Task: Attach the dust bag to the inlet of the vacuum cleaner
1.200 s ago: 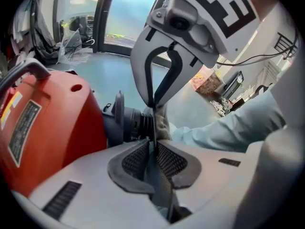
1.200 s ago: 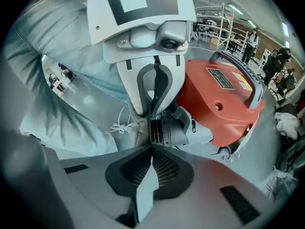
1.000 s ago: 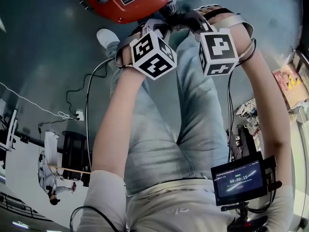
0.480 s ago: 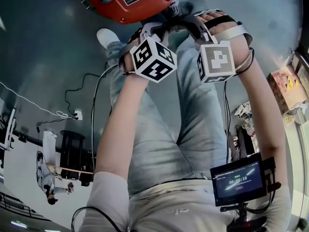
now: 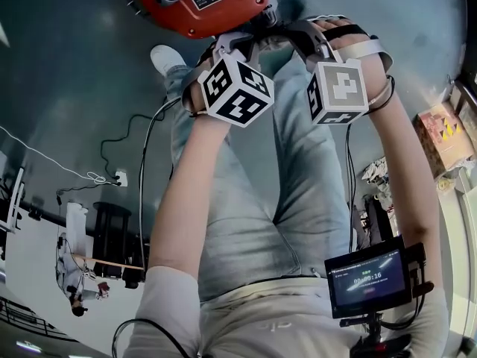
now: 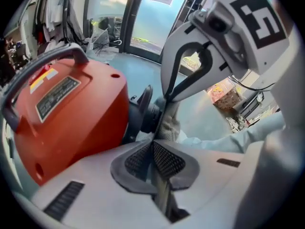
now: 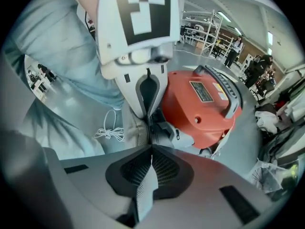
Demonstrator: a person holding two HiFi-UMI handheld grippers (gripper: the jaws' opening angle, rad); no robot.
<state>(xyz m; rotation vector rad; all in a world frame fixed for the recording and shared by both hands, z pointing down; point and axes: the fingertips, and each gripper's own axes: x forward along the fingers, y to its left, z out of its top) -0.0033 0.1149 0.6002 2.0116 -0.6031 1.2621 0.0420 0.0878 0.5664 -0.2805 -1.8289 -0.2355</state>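
Observation:
The red vacuum cleaner (image 5: 197, 2) stands on the floor at the top of the head view, its black inlet (image 6: 145, 111) facing my grippers. Both grippers meet at the inlet, pointing steeply down. My left gripper (image 6: 153, 144) is shut on a fold of the grey dust bag (image 6: 169, 120), which hangs against the inlet. The right gripper (image 7: 151, 149) is shut on another strip of the same bag cloth (image 7: 131, 130), just right of the left gripper (image 5: 237, 45). How the bag's mouth sits on the inlet is hidden behind the jaws.
The person's legs and a white shoe (image 5: 165, 57) lie under the arms. A white cable (image 5: 141, 148) runs over the floor at the left. A small monitor (image 5: 367, 278) hangs at the waist. A cardboard box (image 5: 446, 136) and clutter stand at the right.
Both grippers have rolled a little while staying at the inlet. Their marker cubes show slightly different faces, and both stay shut on the bag.

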